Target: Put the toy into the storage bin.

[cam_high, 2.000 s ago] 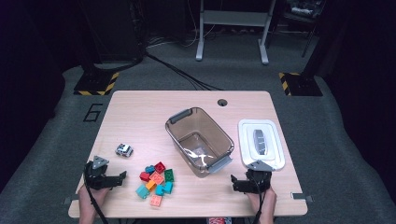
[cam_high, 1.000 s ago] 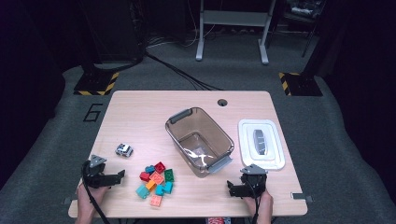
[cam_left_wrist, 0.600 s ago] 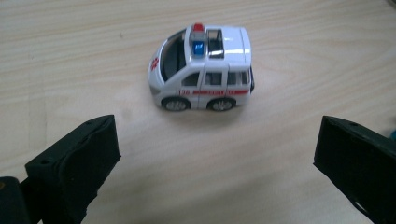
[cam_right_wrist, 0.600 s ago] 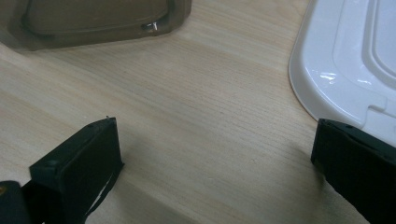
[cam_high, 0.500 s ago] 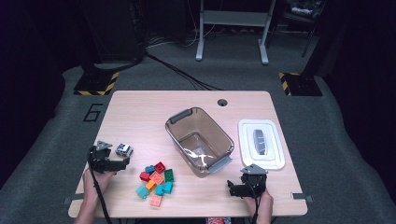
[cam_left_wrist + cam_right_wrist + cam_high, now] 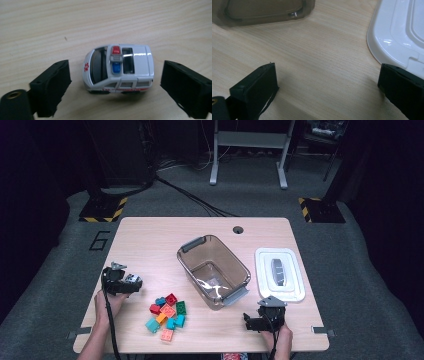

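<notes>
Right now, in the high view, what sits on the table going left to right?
Left gripper around the toy car → bricks → bin → right gripper → lid.

From the high view we look forward and down on the whole table [image 6: 150,232] from above its near edge, far enough back to take in the floor around it. In the left gripper view we sit very close to the tabletop, looking down along the jaws at the toy ambulance [image 6: 118,68], also seen small in the high view. In the right gripper view we look low across the wood toward the white lid [image 6: 402,32] and brown bin [image 6: 262,10].
</notes>
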Tool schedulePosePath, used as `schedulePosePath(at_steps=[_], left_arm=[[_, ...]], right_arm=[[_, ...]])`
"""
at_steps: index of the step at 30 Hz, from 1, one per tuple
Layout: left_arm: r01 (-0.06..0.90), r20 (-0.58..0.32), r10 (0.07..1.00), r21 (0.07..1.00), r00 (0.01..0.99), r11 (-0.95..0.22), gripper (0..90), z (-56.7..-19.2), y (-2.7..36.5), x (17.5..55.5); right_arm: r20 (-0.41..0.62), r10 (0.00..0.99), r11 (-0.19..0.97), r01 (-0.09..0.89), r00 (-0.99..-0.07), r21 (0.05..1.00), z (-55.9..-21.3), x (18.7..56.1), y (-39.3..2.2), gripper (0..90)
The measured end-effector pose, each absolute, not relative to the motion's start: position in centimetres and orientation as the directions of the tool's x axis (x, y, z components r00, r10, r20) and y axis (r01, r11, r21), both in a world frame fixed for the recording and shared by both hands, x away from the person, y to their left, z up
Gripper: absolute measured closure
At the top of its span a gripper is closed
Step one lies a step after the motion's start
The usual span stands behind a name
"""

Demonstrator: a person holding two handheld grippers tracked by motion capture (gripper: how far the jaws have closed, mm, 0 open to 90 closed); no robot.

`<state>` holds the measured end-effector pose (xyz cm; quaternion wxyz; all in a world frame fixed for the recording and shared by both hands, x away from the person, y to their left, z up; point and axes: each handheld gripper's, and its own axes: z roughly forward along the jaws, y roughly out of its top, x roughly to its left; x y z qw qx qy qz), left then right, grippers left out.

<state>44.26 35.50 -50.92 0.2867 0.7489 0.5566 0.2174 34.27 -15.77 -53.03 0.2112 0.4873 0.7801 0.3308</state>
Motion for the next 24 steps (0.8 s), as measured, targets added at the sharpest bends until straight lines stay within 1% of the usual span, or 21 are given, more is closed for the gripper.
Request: schedulePosePath(at_steps=[1, 4, 7, 9, 16, 24], left_arm=[[0.707, 0.020, 0.954, 0.667, 0.298, -0.235, 15.1, -50.94, 35.48, 44.38], [0.714, 0.014, 0.955, 0.660, 0.297, -0.232, 19.0, -51.31, 35.28, 44.65], [0.719, -0.003, 0.955, 0.659, 0.296, -0.221, 20.6, -51.76, 35.18, 44.90], [0.714, -0.001, 0.954, 0.663, 0.301, -0.225, 24.3, -51.72, 35.08, 44.90], [0.711, -0.004, 0.955, 0.669, 0.297, -0.218, 25.2, -51.74, 35.05, 44.84], [0.706, -0.010, 0.948, 0.670, 0.318, -0.230, 25.3, -51.52, 34.85, 44.72]], right_arm=[[-0.007, 0.900, 0.306, 0.620, -0.436, 0.722, -53.04, 34.27, -15.76, 1.6], [-0.004, 0.902, 0.301, 0.623, -0.432, 0.722, -53.03, 34.24, -15.73, 1.8], [-0.004, 0.902, 0.302, 0.623, -0.432, 0.722, -53.03, 34.24, -15.74, 1.9], [-0.002, 0.901, 0.302, 0.623, -0.434, 0.722, -53.02, 34.22, -15.74, 2.0], [0.003, 0.906, 0.292, 0.629, -0.424, 0.720, -53.00, 34.15, -15.69, 2.6], [0.004, 0.904, 0.293, 0.628, -0.427, 0.721, -53.01, 34.17, -15.72, 2.7]])
